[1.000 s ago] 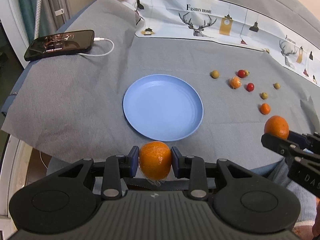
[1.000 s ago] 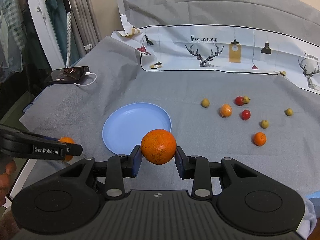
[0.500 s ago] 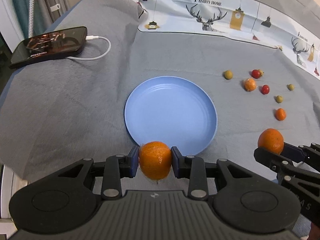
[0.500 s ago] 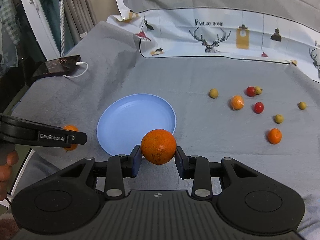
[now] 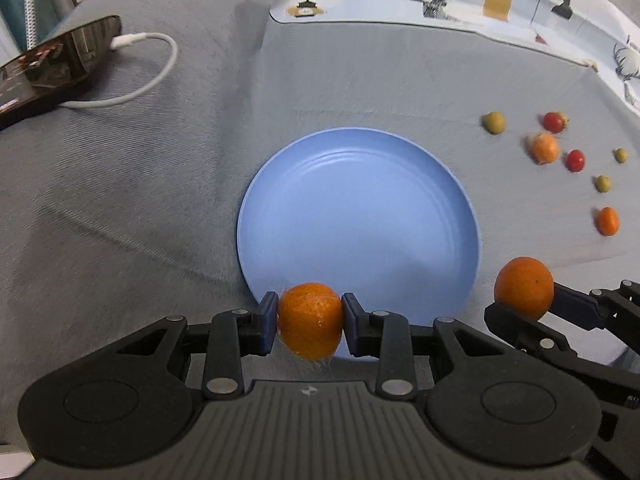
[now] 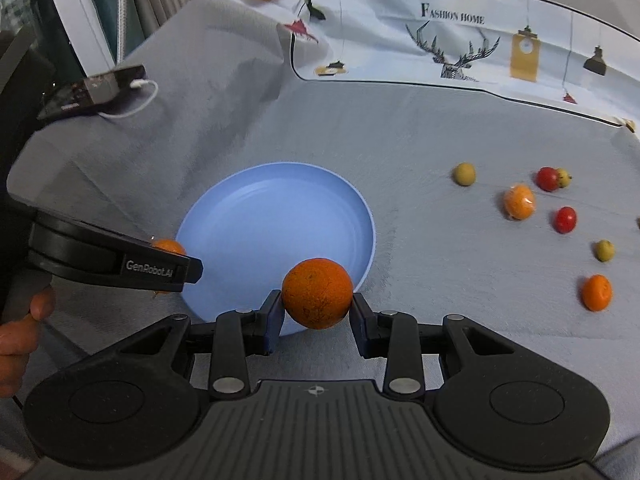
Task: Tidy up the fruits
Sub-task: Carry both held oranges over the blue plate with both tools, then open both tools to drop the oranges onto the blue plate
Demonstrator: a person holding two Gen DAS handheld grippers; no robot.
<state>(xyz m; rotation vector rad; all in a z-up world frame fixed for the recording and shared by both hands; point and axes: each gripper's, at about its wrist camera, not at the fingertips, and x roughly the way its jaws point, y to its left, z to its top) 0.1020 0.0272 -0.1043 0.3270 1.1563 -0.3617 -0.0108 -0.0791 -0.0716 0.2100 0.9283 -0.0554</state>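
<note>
Plainly, "GenRobot.AI" on left tongs, "FASHION HOME" on printed cloth.

— What colours lie on the table?
— A light blue plate, orange fruits, red ones and olive-green ones on a grey cloth.
— And farther back?
— A white cloth printed with black deer heads and yellow lanterns.

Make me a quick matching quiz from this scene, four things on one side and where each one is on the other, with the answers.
1. round blue plastic plate
2. black phone
3. wrapped orange tangerine
4. two small red tomatoes

A. between the left gripper fingers
B. on the grey cloth among loose fruit
C. plugged into a white cable
D. bare, middle of the cloth

Pairs: 1-D, 2-C, 3-A, 4-B
</note>
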